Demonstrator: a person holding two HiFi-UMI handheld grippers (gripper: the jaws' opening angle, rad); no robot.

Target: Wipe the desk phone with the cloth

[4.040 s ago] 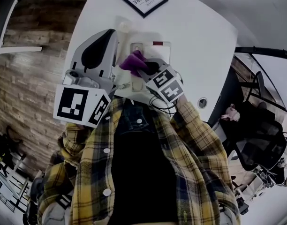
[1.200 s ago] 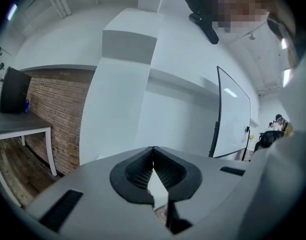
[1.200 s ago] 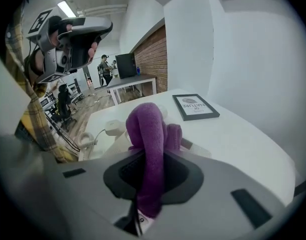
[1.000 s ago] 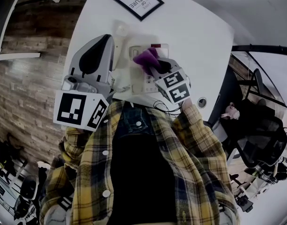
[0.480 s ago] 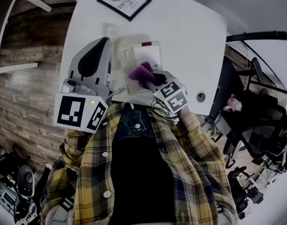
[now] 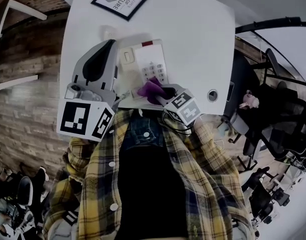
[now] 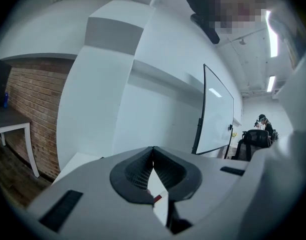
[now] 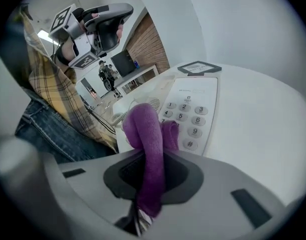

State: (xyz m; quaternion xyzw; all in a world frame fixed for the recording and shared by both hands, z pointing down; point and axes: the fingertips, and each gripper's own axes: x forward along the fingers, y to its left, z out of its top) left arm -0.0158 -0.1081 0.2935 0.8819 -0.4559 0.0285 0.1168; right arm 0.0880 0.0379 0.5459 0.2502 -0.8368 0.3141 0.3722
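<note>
A white desk phone [image 6: 143,59] sits on the white desk [image 6: 203,39], its keypad [image 8: 187,115] uncovered. My right gripper [image 6: 157,95] is shut on a purple cloth [image 6: 149,88] and presses it against the phone's near edge, just below the keys. In the right gripper view the cloth [image 8: 149,134] loops out of that gripper [image 8: 153,160] over the phone [image 8: 195,91]. My left gripper [image 6: 112,45] hangs over the phone's left side. In its own view the left gripper [image 7: 153,150] is shut, holds nothing and points into the room.
A framed picture [image 6: 119,0] lies at the desk's far side. A round cable port [image 6: 211,95] sits near the right edge. The phone's coiled cord [image 8: 119,117] runs off to the left. Office chairs [image 6: 275,134] stand right of the desk, a brick wall [image 6: 28,104] left.
The right gripper has dragged the cloth from the phone's upper part down over the keypad to its near edge, so the keys now show. The left gripper stays where it was.
</note>
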